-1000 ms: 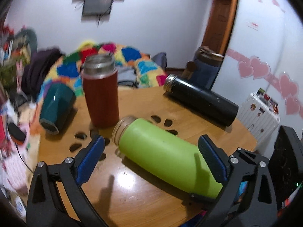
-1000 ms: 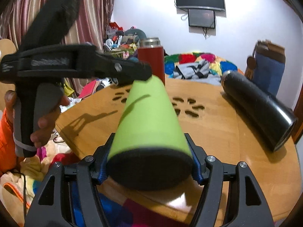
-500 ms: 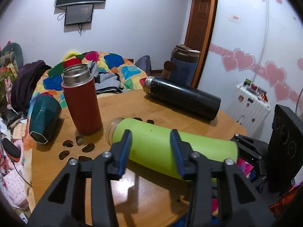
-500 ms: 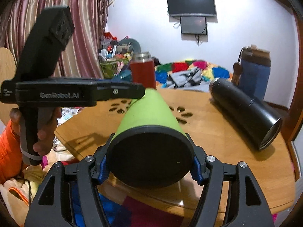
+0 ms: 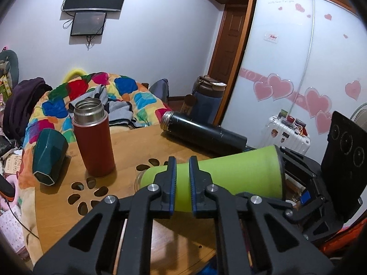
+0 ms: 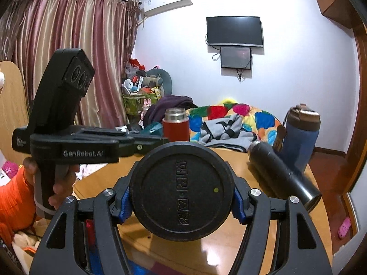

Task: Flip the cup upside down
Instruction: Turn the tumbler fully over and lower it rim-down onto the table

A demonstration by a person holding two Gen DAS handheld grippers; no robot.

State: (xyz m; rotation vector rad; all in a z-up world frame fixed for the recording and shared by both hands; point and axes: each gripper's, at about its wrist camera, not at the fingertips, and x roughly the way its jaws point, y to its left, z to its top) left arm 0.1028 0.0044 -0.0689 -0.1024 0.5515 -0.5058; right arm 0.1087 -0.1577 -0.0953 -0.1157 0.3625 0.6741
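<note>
Indoors: round wooden table (image 5: 128, 144); right tool (image 6: 181, 202) clamps green cup (image 5: 229, 174); left tool (image 5: 182, 183) closed, empty.

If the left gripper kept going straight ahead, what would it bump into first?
Most likely the green cup: the nearly shut left gripper points right at its side, which the right gripper holds off the table. How far apart they are is unclear.

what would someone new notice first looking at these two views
Likely the green cup, held on its side above the wooden table with the right gripper clamped at its black base, which fills the right wrist view. Next, the left gripper, nearly shut in front of the cup, and the upright red flask behind.
</note>
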